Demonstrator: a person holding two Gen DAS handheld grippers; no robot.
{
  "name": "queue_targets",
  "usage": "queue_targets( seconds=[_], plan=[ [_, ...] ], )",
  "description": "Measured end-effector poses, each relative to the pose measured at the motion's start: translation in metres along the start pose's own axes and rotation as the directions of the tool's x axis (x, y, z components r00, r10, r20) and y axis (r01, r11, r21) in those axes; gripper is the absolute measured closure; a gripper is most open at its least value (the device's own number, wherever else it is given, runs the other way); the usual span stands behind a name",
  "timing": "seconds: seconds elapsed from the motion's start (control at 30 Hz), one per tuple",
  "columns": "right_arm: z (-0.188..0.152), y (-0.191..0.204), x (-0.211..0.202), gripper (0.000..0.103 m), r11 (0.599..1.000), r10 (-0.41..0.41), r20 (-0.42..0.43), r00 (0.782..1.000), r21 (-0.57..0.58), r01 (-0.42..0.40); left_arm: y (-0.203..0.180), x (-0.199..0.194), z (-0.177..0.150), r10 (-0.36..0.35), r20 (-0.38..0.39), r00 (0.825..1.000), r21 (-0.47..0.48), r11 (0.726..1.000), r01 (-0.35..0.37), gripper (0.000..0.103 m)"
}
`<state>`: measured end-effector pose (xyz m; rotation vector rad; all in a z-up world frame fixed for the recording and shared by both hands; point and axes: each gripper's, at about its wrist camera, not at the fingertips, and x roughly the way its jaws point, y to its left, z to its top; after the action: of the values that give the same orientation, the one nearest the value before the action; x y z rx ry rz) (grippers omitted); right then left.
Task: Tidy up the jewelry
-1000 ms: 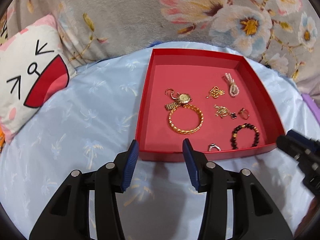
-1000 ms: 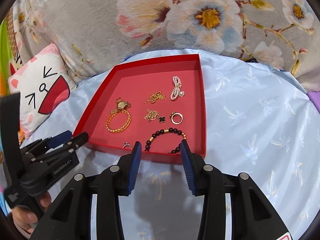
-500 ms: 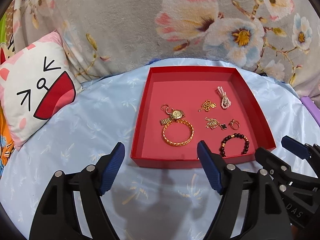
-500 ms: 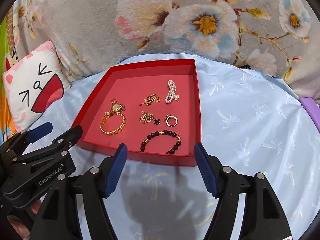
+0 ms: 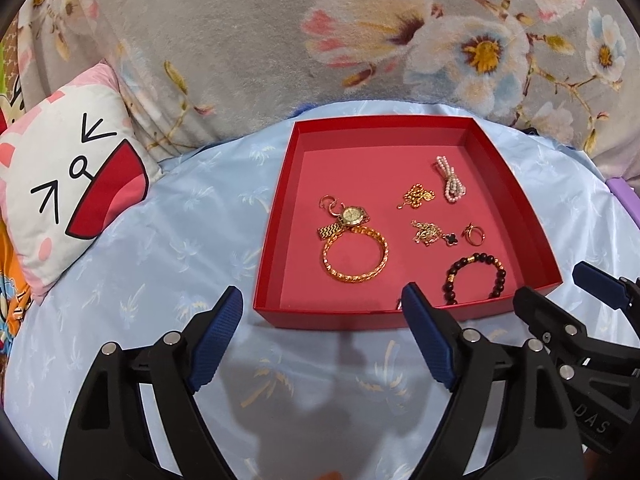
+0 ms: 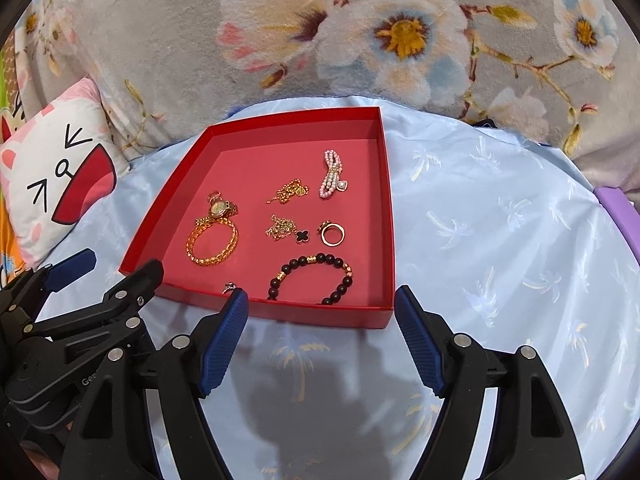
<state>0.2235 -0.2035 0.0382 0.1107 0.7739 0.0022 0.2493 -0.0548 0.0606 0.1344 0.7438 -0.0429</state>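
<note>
A shallow red tray [image 5: 344,314] [image 6: 320,314] lies on the light blue sheet. In it are a gold bangle [image 5: 355,256] [image 6: 212,242], a gold watch [image 5: 352,216] [image 6: 219,208], a black bead bracelet [image 5: 476,276] [image 6: 312,278], a pearl bracelet [image 5: 450,180] [image 6: 332,174], gold chains [image 5: 416,196], a clover pendant [image 6: 302,235], a gold ring [image 6: 333,235] and a small silver ring [image 6: 229,287] by the near wall. My left gripper [image 5: 322,336] is open and empty in front of the tray's near wall. My right gripper [image 6: 322,334] is open and empty there too.
A white cat-face pillow [image 5: 68,184] lies at the left. A grey floral blanket [image 5: 320,40] rises behind the tray. A purple object [image 6: 616,208] shows at the right edge. Each gripper shows in the other's view, the right one [image 5: 580,320] and the left one [image 6: 68,312].
Both grippers have pulled back from the tray and their jaws have spread wide open. The jewelry has not moved.
</note>
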Motion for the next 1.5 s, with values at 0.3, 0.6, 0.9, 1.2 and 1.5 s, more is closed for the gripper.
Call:
queue_targets(
  seconds=[0.3, 0.6, 0.9, 1.2, 1.5],
  plan=[
    [-0.0009, 0.0032, -0.0011, 0.03, 1.0, -0.001, 0.004, 1.0, -0.009, 0.001, 0.0029, -0.0013, -0.0015, 0.016, -0.002, 1.0, -0.013, 1.0, -0.016, 0.023],
    [-0.0013, 0.0031, -0.0008, 0.03, 1.0, 0.0, 0.005, 1.0, -0.011, 0.0, 0.0024, -0.0038, -0.0009, 0.034, 0.005, 0.999, -0.01, 0.999, -0.034, 0.023],
    [-0.0014, 0.0048, -0.0013, 0.03, 1.0, -0.009, 0.008, 1.0, -0.018, 0.01, 0.0014, -0.0041, 0.0002, 0.041, 0.011, 0.999, -0.002, 0.999, -0.041, 0.023],
    [-0.0015, 0.0049, -0.0011, 0.03, 1.0, -0.011, 0.008, 1.0, -0.019, 0.011, 0.0019, -0.0021, 0.0016, 0.03, -0.005, 1.0, -0.004, 1.0, -0.03, 0.022],
    [-0.0016, 0.0044, -0.0012, 0.03, 1.0, -0.011, 0.008, 1.0, -0.017, 0.011, 0.0057, 0.0009, 0.0, 0.025, -0.01, 1.0, -0.015, 1.0, -0.025, 0.016]
  ],
)
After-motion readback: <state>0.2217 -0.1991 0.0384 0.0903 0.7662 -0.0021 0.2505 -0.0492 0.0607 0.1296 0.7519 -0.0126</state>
